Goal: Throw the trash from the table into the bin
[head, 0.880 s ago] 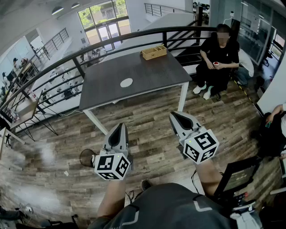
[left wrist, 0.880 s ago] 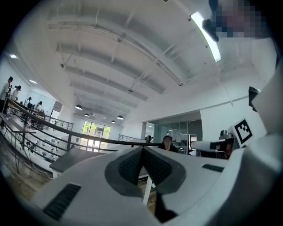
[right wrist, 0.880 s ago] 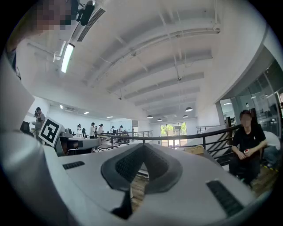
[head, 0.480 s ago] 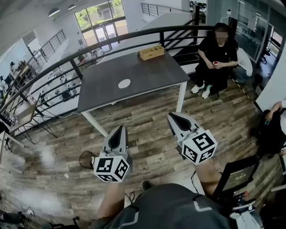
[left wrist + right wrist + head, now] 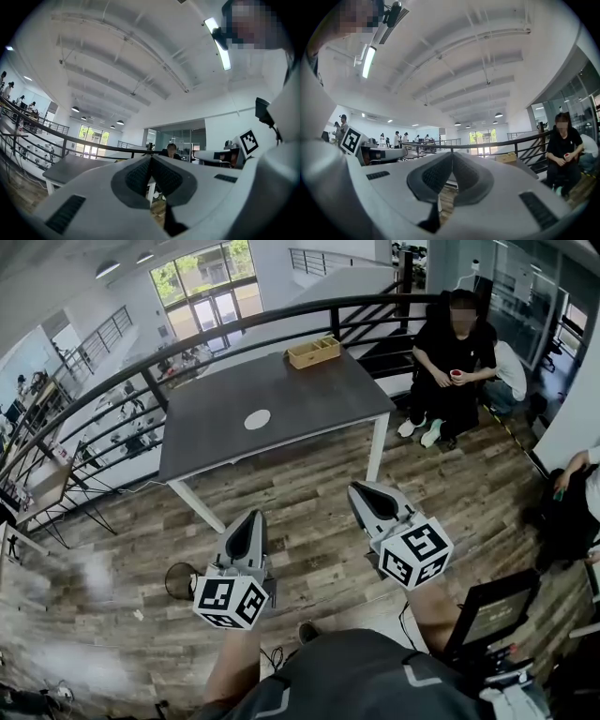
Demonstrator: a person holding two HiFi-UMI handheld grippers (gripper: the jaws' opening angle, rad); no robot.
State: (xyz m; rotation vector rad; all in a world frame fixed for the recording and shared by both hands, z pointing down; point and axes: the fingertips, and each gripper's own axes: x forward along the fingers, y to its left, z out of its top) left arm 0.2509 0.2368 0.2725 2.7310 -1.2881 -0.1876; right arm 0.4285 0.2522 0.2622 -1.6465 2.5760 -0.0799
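Nearest, the grey-and-white left gripper (image 5: 253, 518) and its twin, the right gripper (image 5: 358, 491), are held level over a floor of worn, brown wooden planks (image 5: 309, 474). Each has its ribbed dark pads pressed together on nothing. A small, dark, round wire basket (image 5: 180, 579) stands on the floor just beside the left gripper. Further off stands a matte, dark grey rectangular table on white legs (image 5: 309, 390). On it lie the trash, a flat white disc (image 5: 257, 419), and, at the far edge, a pale wooden tray (image 5: 313, 352). A curved black metal railing (image 5: 234, 320) runs behind the table.
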